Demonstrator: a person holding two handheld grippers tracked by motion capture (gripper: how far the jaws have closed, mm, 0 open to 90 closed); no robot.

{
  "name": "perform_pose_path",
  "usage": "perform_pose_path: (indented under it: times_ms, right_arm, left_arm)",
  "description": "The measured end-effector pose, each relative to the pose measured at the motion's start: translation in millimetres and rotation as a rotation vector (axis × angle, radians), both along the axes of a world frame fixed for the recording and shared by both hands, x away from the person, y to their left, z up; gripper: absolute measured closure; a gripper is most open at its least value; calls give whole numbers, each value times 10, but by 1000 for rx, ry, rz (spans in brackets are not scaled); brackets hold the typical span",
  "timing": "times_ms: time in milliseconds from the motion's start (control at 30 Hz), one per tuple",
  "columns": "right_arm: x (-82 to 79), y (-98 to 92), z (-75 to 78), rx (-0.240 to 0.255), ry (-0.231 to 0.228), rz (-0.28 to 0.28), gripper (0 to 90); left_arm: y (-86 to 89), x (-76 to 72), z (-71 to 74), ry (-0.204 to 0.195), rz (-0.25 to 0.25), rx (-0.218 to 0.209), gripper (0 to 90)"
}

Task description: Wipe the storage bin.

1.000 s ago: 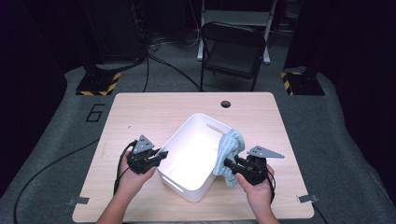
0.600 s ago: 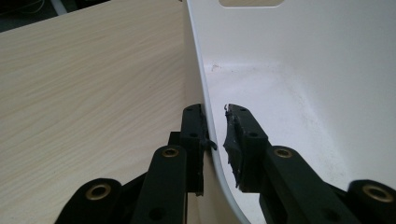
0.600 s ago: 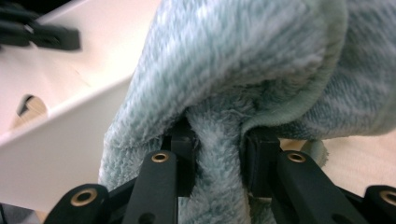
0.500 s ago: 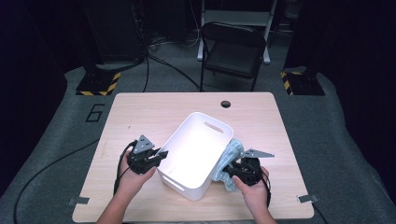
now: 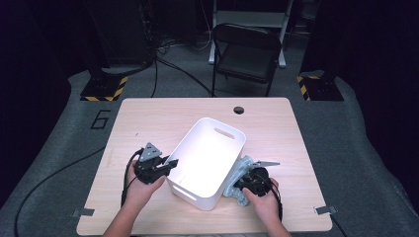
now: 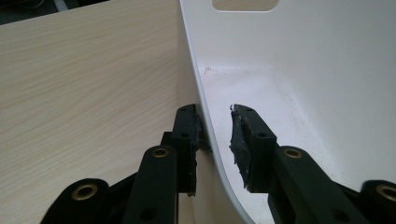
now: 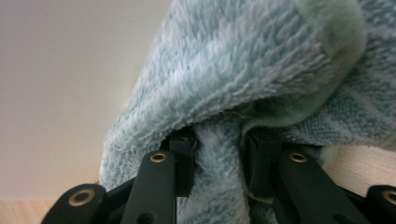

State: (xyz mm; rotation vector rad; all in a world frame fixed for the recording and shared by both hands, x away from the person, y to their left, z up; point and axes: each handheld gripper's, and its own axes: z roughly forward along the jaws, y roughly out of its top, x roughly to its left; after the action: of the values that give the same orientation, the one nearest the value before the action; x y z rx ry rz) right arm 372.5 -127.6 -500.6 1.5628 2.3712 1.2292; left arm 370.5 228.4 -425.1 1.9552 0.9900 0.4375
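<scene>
Pale wood grain covers the bench (image 5: pixel 148 118), and a white plastic bin (image 5: pixel 210 160) sits on it near the middle, turned at an angle, with a slot handle cut into its far end wall.

The left gripper (image 5: pixel 165 165) is at the bin's left long wall, held in the person's left hand (image 5: pixel 141 185). In the left gripper view its two black fingers (image 6: pixel 187 135) straddle the thin white rim: one finger lies against the outside of the wall, while the other stands inside the bin with a clear gap between it and the wall. These fingers have just been opening, so the rim sits between them but is no longer pinched.

On the other side of the bin, a fluffy light-blue towel (image 5: pixel 237 177) lies bunched on the bench, touching the bin's right outer wall. The right gripper (image 5: pixel 243 185), in the person's right hand (image 5: pixel 264 200), is low at the towel. In the right gripper view its fingers (image 7: pixel 182 163) are clenched on a fold of the towel (image 7: pixel 243 70), with the plush pile bulging over them and the bin's white wall just behind.
</scene>
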Motion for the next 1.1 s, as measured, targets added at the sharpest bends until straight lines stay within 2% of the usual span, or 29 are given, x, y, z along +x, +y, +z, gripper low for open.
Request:
perform_pose_path:
  times_ms: [100, 233, 267, 367, 400, 500, 567, 667, 800, 933, 967, 1067, 1100]
  right_arm:
    - [-16, 4, 32, 4, -20, -2, 681]
    - [-55, 0, 136, 41, -55, -1, 681]
    - [-69, -6, 176, 52, -77, 5, 681]
    - [-115, -2, 287, 74, -106, 6, 680]
    - [-133, -7, 329, 79, -133, 14, 680]
    - [-180, -2, 423, 102, -159, 14, 680]
    - [-200, -2, 486, 120, -192, 18, 680]
    - [-231, -3, 561, 143, -213, 18, 680]
    - [-272, -12, 663, 177, -243, 27, 680]
    - [-338, -20, 813, 211, -298, 42, 678]
    - [-348, -18, 843, 214, -312, 53, 678]
    - [-362, 34, 850, 165, -331, 61, 678]
    - [-363, 40, 839, 160, -323, 61, 678]
  left_arm:
    - [-8, -3, 2, 0, -3, 4, 693]
    - [-21, -3, 1, -7, -2, 13, 672]
    - [-21, -2, 2, -6, -4, 13, 668]
    - [-22, -1, 0, -8, -7, 13, 659]
    - [-22, -2, 0, -8, -7, 13, 659]
    - [-23, -2, 1, -11, -10, 16, 659]
    - [-26, -5, 3, -12, -12, 23, 662]
    - [-38, -11, 10, -17, -11, 37, 668]
    - [-39, -13, 9, -16, -7, 34, 667]
    - [-39, -11, 1, -15, -8, 19, 658]
    - [-43, -13, -1, -16, -8, 17, 655]
    - [-47, -15, -2, -19, -7, 18, 655]
    - [-50, -16, -7, -24, -2, 14, 655]
